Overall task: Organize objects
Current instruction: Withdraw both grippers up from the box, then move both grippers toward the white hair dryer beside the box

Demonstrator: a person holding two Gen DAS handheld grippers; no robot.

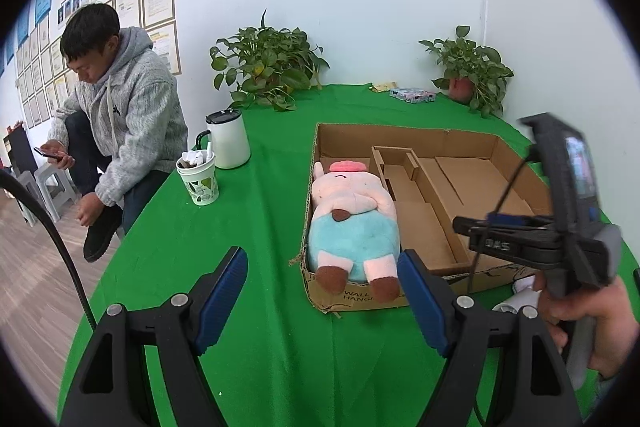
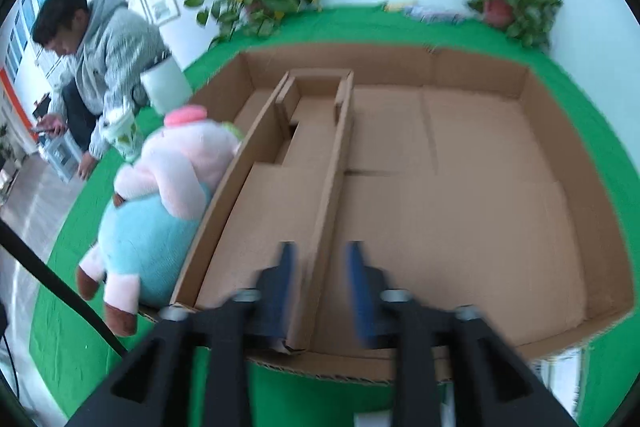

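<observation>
A pink and blue plush pig (image 1: 354, 227) lies in the left compartment of an open cardboard box (image 1: 472, 147) on the green table. My left gripper (image 1: 322, 269) is open and empty, just in front of the pig's feet. My right gripper (image 2: 322, 259) is open and empty above the box's near edge, its fingers either side of a cardboard divider (image 2: 330, 187). The pig (image 2: 160, 203) shows at the left in the right wrist view, beside the box (image 2: 580, 187). The right gripper (image 1: 472, 227) also shows in the left wrist view, over the box's right part.
A white mug (image 1: 228, 139) and a paper cup (image 1: 199, 179) with scraps stand left of the box. Two potted plants (image 1: 264, 63) (image 1: 468, 75) and a small printed pack (image 1: 412, 95) sit at the table's back. A seated man (image 1: 116, 115) is at the left. A white object (image 1: 520, 297) lies by the box's near right corner.
</observation>
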